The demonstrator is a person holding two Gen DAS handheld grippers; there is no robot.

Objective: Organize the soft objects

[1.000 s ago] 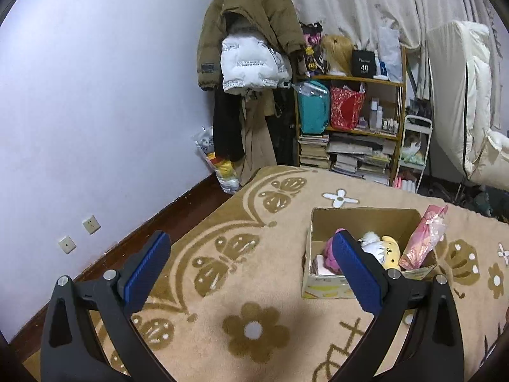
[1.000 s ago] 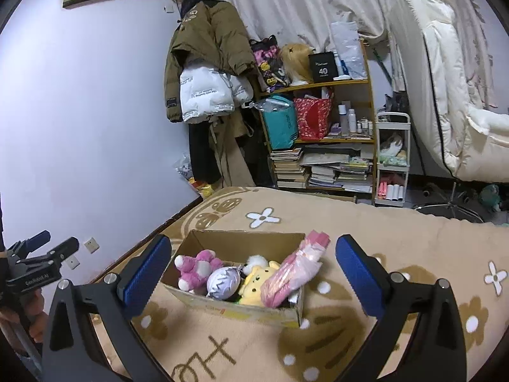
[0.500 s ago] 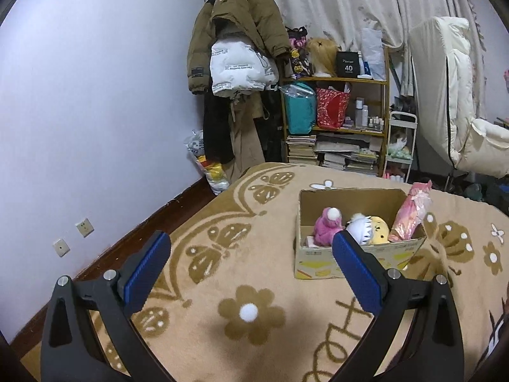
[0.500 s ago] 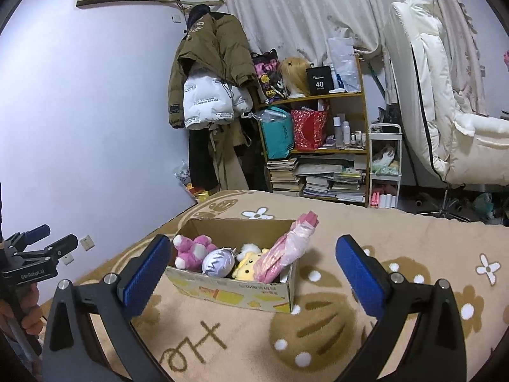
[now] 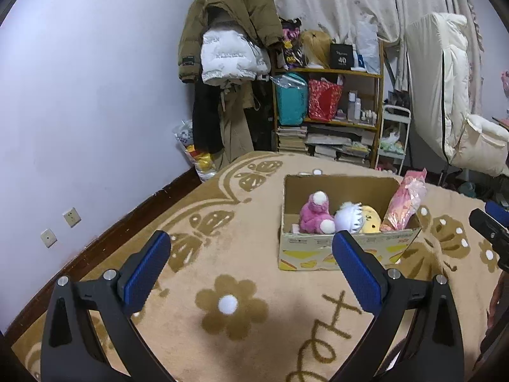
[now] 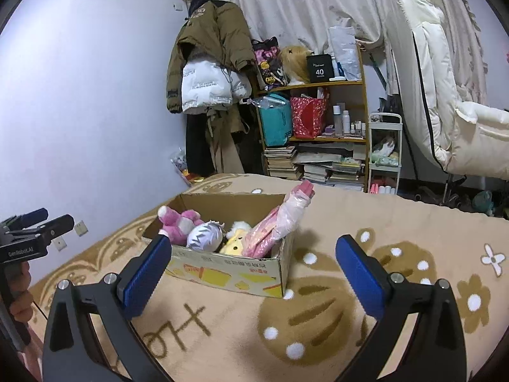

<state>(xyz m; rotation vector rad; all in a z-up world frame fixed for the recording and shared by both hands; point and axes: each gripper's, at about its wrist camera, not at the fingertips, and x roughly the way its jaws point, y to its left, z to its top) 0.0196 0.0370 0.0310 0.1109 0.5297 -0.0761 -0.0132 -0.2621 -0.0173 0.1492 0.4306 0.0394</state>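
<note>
A cardboard box (image 5: 337,251) (image 6: 229,270) stands on the tan flowered carpet. Inside lie a pink plush (image 5: 313,211) (image 6: 179,222), a white spiky plush (image 5: 348,218) (image 6: 205,238), a yellow plush (image 5: 370,219) (image 6: 233,243) and a pink plastic-wrapped toy (image 5: 404,202) (image 6: 280,222) that leans out over the rim. My left gripper (image 5: 251,270) is open and holds nothing, hanging in front of the box and to its left. My right gripper (image 6: 251,270) is open too, just in front of the box.
A wooden shelf (image 5: 334,111) (image 6: 318,133) with bags and books stands at the back, with coats (image 5: 229,41) hanging to its left. A white padded chair (image 6: 445,102) is at the right. A wall (image 5: 79,111) runs along the left of the carpet (image 5: 222,254).
Both grippers have drawn back and lifted a little, so the box sits lower and more centred in each view. Both stay open.
</note>
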